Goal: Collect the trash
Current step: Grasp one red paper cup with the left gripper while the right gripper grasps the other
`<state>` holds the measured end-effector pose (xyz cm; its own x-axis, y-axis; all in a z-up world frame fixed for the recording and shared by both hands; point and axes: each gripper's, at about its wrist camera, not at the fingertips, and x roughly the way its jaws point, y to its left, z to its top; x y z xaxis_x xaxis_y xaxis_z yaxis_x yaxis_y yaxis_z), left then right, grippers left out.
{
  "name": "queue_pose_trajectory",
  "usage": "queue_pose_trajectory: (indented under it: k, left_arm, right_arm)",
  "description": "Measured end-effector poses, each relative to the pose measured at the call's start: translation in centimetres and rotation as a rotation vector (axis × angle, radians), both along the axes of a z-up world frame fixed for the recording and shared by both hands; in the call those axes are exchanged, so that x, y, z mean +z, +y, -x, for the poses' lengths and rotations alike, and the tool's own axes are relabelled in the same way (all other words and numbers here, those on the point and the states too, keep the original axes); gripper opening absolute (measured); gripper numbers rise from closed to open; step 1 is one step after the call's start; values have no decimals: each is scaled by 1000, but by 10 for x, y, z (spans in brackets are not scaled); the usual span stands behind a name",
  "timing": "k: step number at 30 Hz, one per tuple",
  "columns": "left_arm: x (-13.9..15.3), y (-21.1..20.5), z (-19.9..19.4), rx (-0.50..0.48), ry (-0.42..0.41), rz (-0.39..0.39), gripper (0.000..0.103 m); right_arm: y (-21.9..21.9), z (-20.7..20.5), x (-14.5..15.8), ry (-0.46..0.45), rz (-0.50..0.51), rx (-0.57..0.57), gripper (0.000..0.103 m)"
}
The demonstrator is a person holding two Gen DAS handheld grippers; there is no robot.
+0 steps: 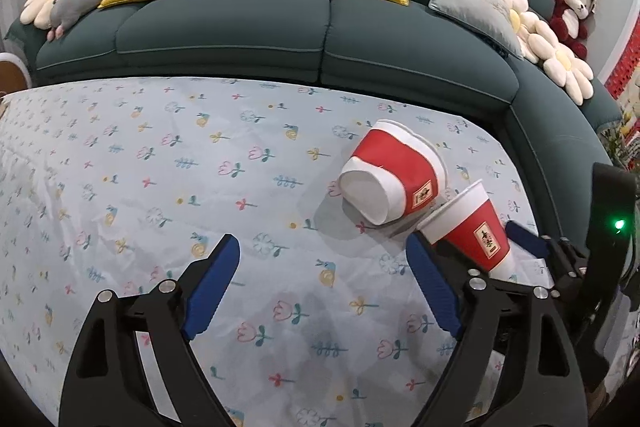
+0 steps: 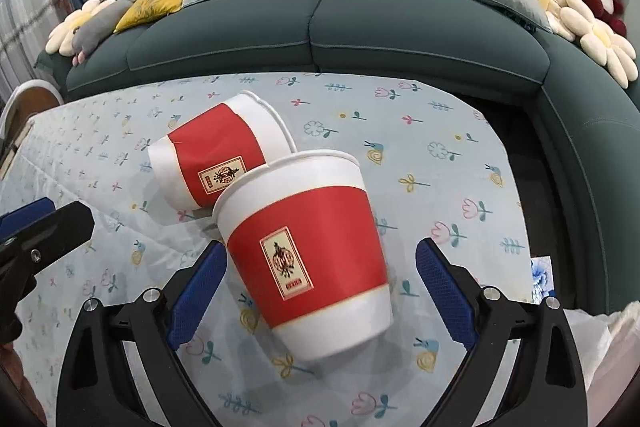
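Note:
Two red-and-white paper cups lie on the flowered tablecloth [image 2: 440, 155]. The far one is a crushed cup [image 2: 212, 155] [image 1: 392, 175] on its side. Leaning against it is the nearer cup [image 2: 308, 251] [image 1: 472, 227], which sits between the fingers of my right gripper [image 2: 322, 249]. That gripper is open: the left pad [image 2: 200, 291] is at the cup's wall and the right pad [image 2: 444, 291] stands clear of it. My left gripper [image 1: 322, 243] hangs open over bare cloth to the left of both cups, with nothing between its fingers. One right gripper pad [image 1: 526, 241] shows behind the nearer cup.
A dark teal corner sofa [image 1: 224, 27] with yellow and grey cushions and plush toys wraps the table's far and right sides. Something white and crumpled [image 2: 600, 339] lies at the lower right, a small blue-printed card [image 2: 542, 279] beside it. My left gripper's finger [image 2: 44, 227] reaches in from the left.

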<state>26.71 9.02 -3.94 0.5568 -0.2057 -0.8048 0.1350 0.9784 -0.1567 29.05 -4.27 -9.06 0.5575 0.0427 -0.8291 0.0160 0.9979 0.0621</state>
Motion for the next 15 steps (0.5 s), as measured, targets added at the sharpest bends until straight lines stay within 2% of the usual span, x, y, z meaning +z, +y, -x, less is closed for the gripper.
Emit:
queue_pose_trajectory:
  k: [8,9,13,15]
  left_arm:
    - [-8,-18,-20,-41,6,21,83]
    - [-9,-21,-22,-45,6,21,82]
    - [-15,-39,-32,-72,21,-1,67]
    - [-18,-45,-36,-71,21,-7,65]
  right_arm:
    - [-19,23,7,-39,-48,-55,75]
    - [-24,30,10,-45,-54,-72,75]
    - [-37,52,17,-55,-73,-118,76]
    - [-43,65,19,-56,-85,-139,76]
